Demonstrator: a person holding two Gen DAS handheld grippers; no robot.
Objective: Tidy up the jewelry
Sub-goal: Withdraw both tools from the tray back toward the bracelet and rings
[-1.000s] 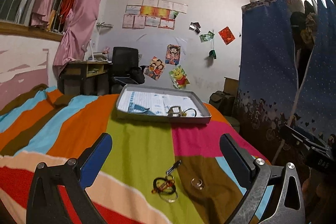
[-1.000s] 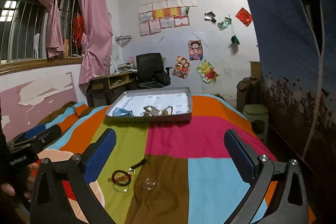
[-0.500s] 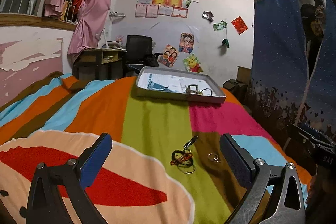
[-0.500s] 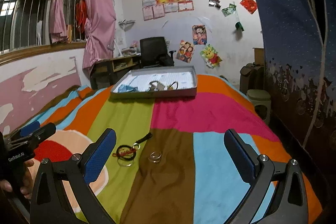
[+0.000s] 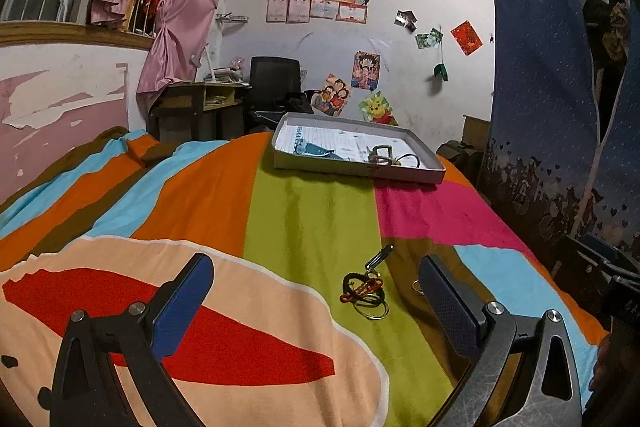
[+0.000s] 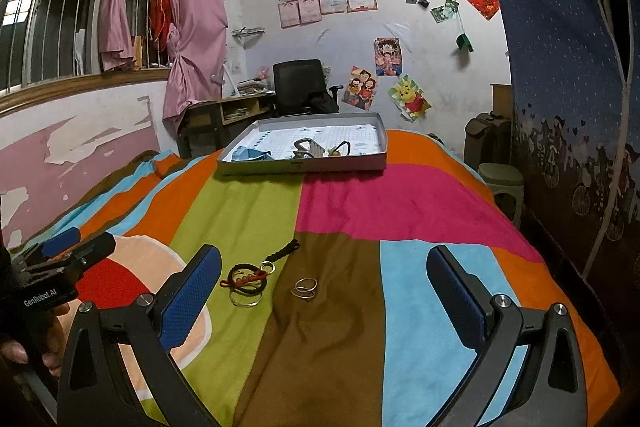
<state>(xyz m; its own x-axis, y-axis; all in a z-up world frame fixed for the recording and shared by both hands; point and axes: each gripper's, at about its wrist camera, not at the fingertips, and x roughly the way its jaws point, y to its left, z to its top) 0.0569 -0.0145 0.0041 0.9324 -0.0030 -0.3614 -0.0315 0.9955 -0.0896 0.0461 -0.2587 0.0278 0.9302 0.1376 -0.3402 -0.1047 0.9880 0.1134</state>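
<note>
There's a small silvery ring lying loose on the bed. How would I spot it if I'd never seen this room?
Start at the striped bedspread and find its brown patch, nearer than the grey tray. The silver ring lies there alone, a thin coiled band. The tangled dark bracelet bunch just left of it sits on green and has red beads.

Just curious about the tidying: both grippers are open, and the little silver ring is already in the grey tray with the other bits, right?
Not quite. Both grippers, left and right, are open, but the silver ring lies on the bedspread's brown patch, not in the grey tray. The right wrist view shows it.
</note>
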